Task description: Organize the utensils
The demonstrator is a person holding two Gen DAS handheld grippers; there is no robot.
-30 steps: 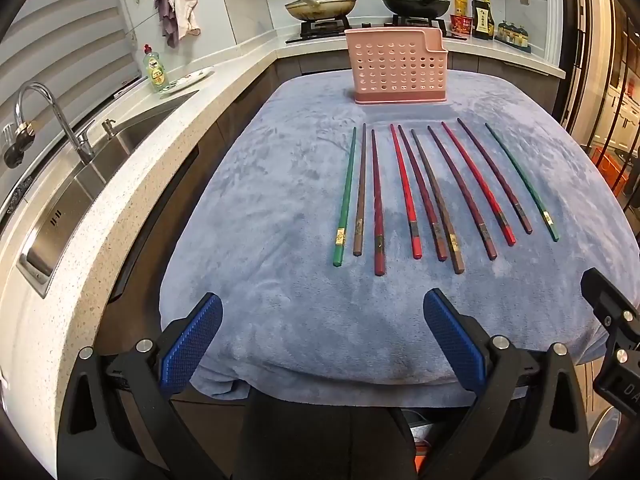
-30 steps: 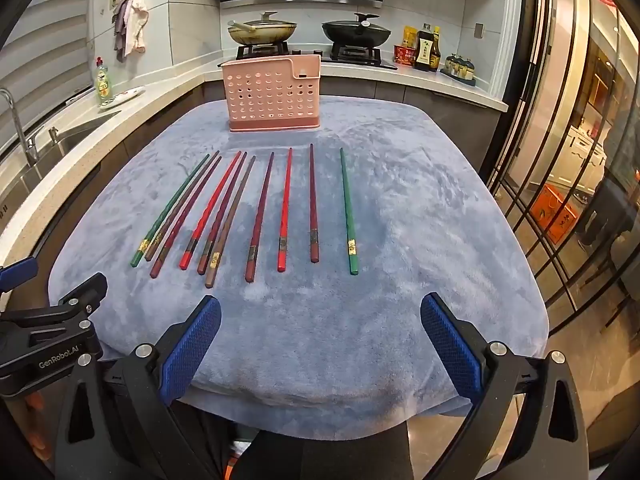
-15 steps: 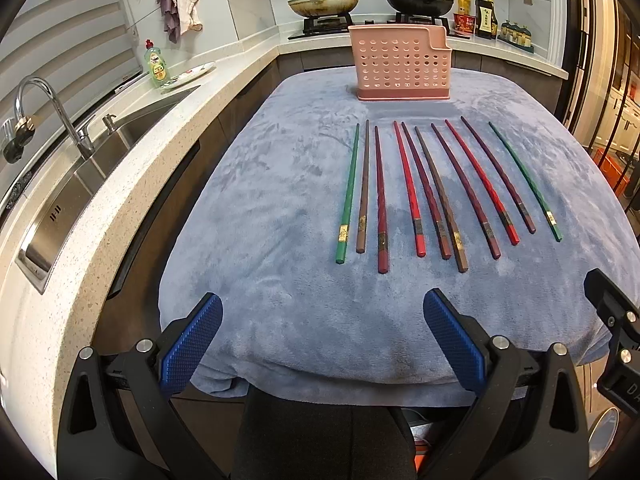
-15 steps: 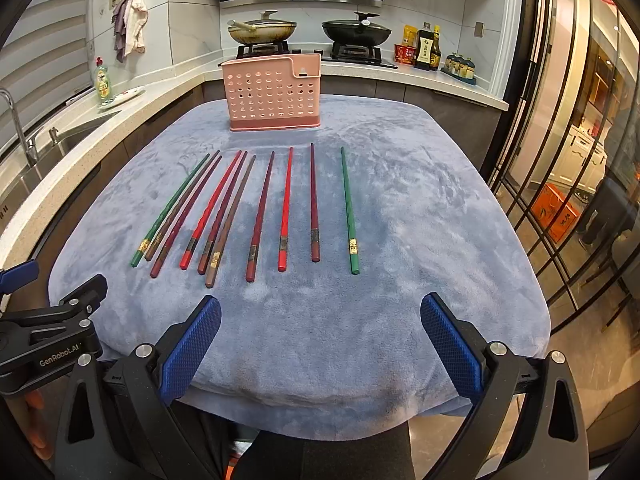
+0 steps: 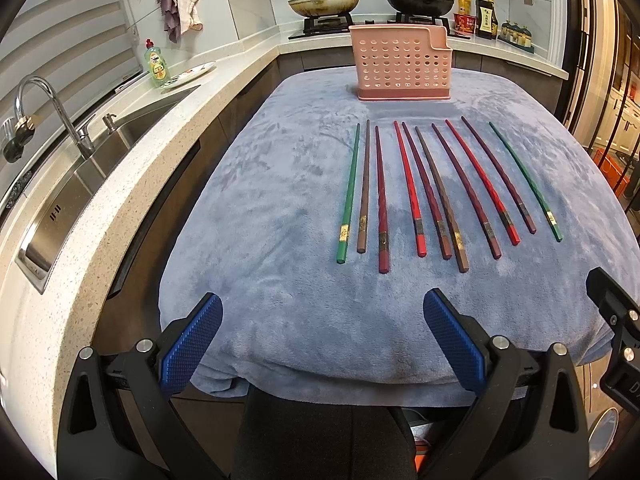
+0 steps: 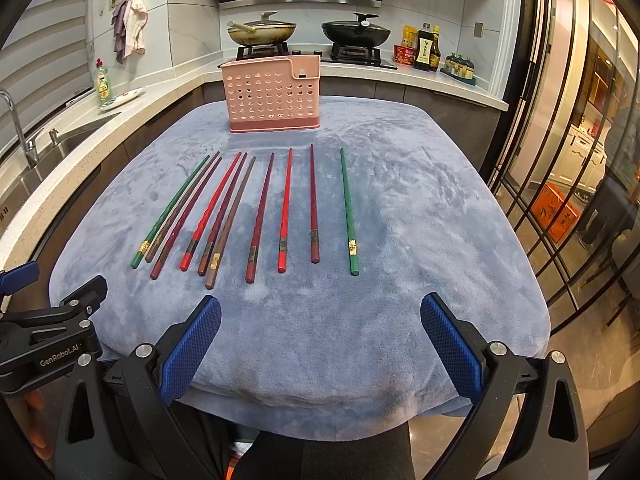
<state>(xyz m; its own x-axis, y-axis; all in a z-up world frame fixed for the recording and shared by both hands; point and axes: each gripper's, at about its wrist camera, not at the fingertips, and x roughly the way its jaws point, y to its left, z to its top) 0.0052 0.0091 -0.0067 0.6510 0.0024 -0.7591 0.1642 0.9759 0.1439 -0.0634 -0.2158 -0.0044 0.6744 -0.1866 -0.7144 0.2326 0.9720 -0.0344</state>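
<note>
Several chopsticks (image 5: pixel 436 192) (image 6: pixel 256 216) in green, brown, dark red and bright red lie side by side on a blue-grey cloth (image 5: pixel 280 200) (image 6: pixel 420 220). A pink perforated utensil holder (image 5: pixel 402 65) (image 6: pixel 274 94) stands upright behind them at the far end. My left gripper (image 5: pixel 322 340) is open above the cloth's near edge, short of the chopsticks, holding nothing. My right gripper (image 6: pixel 320 338) is open too, over the near edge, and empty. Each gripper shows at the edge of the other's view.
A speckled counter with a steel sink (image 5: pixel 80 184) and tap (image 5: pixel 52 108) runs along the left. Two pans (image 5: pixel 324 0) sit on the stove behind the holder, with bottles (image 6: pixel 426 50) to the right. Glass doors (image 6: pixel 580 160) stand at the right.
Both grippers have edged slightly, so the chopsticks and holder sit a little lower in the left wrist view. Nothing on the cloth has moved.
</note>
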